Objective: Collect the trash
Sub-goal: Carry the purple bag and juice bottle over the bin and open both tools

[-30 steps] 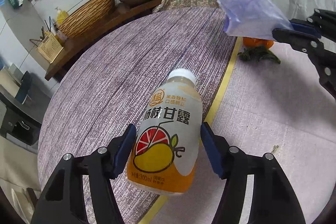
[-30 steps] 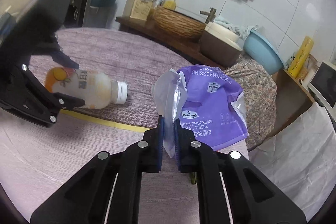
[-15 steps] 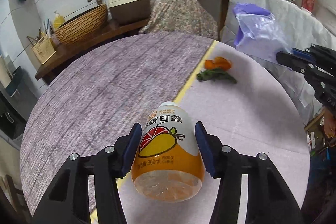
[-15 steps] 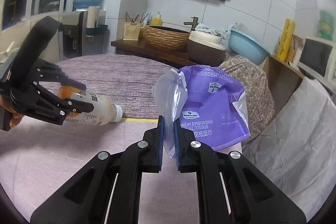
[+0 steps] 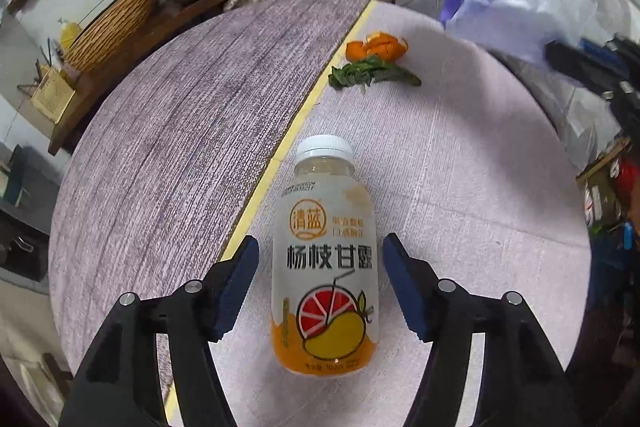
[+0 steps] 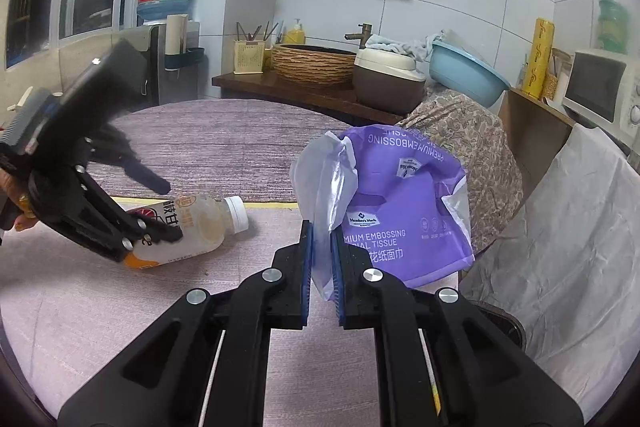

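Right gripper [image 6: 320,263] is clamped on the purple tissue bag [image 6: 400,203], holding it up past the bench [image 5: 460,195] edge. Left gripper [image 5: 320,291] has its jaws opening around the juice bottle [image 5: 325,267], which lies on the bench, pads not touching it. Further off, near the yellow tape [image 5: 288,147]: wilted greens [image 5: 372,75], then orange peel [image 5: 378,45] just behind

Left gripper [image 5: 320,291] jaws opening off bottle [image 5: 325,263]; bottle, half a second ago lifted, now lies on desk [image 5: 460,187].
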The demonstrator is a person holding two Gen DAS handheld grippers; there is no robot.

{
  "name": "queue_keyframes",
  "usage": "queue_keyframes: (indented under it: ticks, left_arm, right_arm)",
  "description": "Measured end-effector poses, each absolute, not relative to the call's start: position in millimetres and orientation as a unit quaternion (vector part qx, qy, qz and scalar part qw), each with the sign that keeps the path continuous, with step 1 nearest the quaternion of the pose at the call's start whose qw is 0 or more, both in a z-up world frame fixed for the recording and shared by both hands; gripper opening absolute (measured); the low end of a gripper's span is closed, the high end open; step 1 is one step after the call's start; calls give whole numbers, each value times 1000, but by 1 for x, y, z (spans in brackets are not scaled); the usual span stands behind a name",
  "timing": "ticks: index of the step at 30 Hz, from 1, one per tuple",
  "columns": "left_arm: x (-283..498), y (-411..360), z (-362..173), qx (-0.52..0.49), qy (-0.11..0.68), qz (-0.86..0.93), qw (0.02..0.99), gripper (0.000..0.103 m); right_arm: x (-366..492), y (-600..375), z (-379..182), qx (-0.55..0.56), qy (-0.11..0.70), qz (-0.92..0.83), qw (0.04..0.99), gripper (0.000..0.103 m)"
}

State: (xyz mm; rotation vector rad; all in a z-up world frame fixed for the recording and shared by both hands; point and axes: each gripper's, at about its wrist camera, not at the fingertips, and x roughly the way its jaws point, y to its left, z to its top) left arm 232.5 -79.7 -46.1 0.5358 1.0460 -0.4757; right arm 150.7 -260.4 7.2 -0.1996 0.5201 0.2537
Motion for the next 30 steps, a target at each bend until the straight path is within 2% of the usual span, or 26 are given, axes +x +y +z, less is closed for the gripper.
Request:
queue_keyframes:
  ticks: [8,15,23,30]
  left_arm:
    - [250,-104,-78,297,529,-208,767,61]
    - [234,-110,-67,280,499,-233,786,61]
    - [185,-145,-18,153,409,-329,838,61]
    - [185,-216,-16,90,389,-383,833,61]
  right_arm:
    - [138,-275,7,-84,261,116,955,10]
    - [128,-308,-2,-54,269,94,957,10]
    - [115,-386,-18,26,280,26,959,10]
    - [126,-459,-70,102,334,-39,936,10]
